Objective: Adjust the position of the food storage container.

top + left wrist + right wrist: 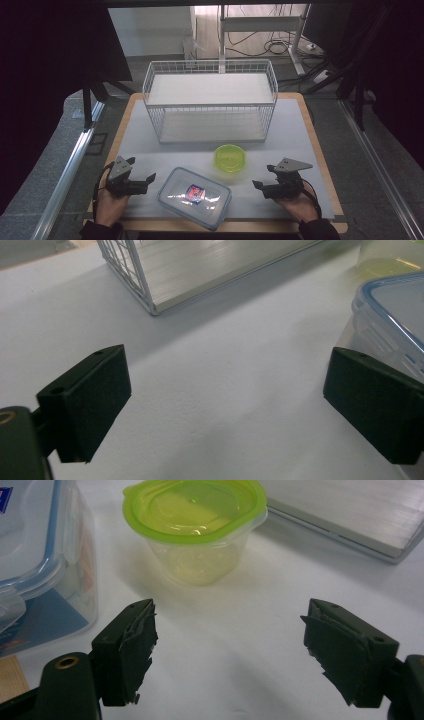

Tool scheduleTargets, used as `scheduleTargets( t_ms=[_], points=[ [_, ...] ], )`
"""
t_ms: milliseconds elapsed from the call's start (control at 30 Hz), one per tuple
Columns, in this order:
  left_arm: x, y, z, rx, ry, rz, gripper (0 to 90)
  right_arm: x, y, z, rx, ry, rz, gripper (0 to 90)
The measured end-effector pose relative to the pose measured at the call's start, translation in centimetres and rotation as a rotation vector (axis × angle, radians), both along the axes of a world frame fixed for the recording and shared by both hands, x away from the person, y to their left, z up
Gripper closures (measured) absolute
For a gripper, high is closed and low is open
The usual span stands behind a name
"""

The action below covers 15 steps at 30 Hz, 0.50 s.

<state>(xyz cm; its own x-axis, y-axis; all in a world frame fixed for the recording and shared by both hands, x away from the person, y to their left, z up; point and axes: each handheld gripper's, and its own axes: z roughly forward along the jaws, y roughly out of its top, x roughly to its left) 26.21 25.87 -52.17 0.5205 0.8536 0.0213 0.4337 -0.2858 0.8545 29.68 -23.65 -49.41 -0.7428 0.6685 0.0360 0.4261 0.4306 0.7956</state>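
Note:
A clear rectangular food box with a blue-rimmed lid (195, 196) lies near the table's front edge, a small coloured packet visible inside. Behind and right of it stands a small round tub with a green lid (230, 158). My left gripper (149, 181) rests on the table left of the box, open, its jaws wide apart with only bare table between them; the box's corner (390, 320) shows beside its right jaw. My right gripper (258, 186) rests right of the box, open and empty, pointing toward the green-lidded tub (196, 525) and the box's end (40, 565).
A white wire rack with two shelves (210, 100) stands at the back middle of the white mat (290, 130). Its lower shelf edge (200, 280) lies ahead of the left gripper. The table's wooden rim (327, 170) runs along the right; dark curtains flank both sides.

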Motion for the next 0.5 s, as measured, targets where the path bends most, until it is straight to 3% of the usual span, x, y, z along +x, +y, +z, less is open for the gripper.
scheduleTargets(
  t_ms=[200, 467, 500],
  points=[
    [0.29, -0.11, -0.03, -0.016, 0.077, 0.011, 7.8, 0.08, -0.08, 0.01, 0.006, 0.015, -0.025, 22.5],
    [0.38, -0.04, -0.03, -0.028, 0.080, 0.017, 5.9, 0.18, -0.04, -0.16, 0.004, 0.032, -0.038, 22.1],
    [0.40, 0.01, 0.00, -0.044, 0.088, 0.019, 5.8, 0.19, -0.03, -0.19, -0.001, 0.033, -0.038, 22.1]
  ],
)
